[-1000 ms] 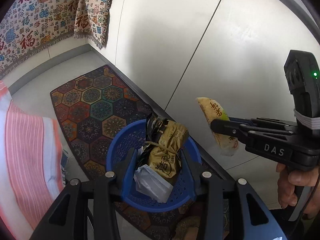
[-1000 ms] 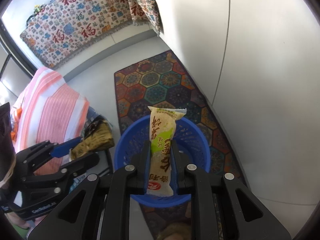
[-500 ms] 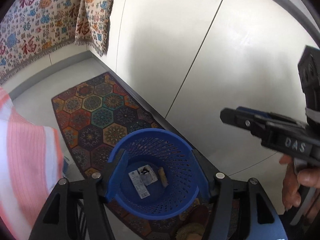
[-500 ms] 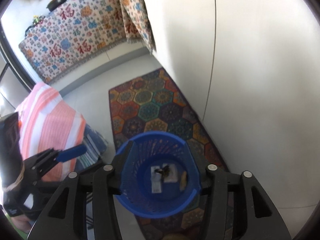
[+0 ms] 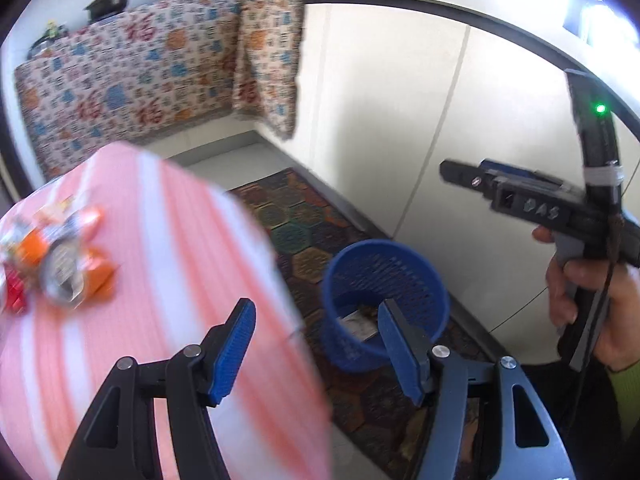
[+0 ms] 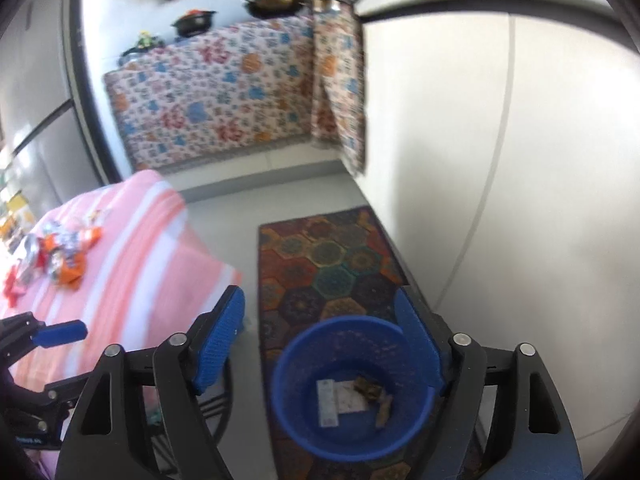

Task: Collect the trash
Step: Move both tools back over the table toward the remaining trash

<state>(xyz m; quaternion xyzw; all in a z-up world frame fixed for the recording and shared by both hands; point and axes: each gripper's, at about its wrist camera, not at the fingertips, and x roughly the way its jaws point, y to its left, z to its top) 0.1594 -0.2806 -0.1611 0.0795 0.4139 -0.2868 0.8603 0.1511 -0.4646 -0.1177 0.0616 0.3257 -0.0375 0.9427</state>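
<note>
A blue mesh basket (image 5: 348, 344) (image 6: 304, 432) stands on the floor, with dropped wrappers (image 6: 348, 396) (image 5: 356, 324) lying at its bottom. More crumpled orange and silver wrappers (image 5: 60, 256) (image 6: 60, 256) lie in a pile on the pink striped table (image 5: 168, 240). My left gripper (image 5: 316, 312) hangs open and empty over the table's edge, left of the basket; its blue pad (image 6: 60, 332) shows at the left. My right gripper (image 6: 320, 300) hovers above the basket, its jaws opening with nothing between them; it also shows from the side (image 5: 452, 170).
A hexagon-patterned rug (image 6: 332, 256) lies under the basket along white cabinet doors (image 5: 400, 120). A patterned cloth (image 6: 208, 92) drapes a counter with pots (image 6: 276, 4) at the back. A person's hand (image 5: 588, 296) holds the right gripper's handle.
Both grippers let their wrappers go into the basket and opened. Both then rose and drew back; the left one swung leftward, bringing the pink table and its pile into view.
</note>
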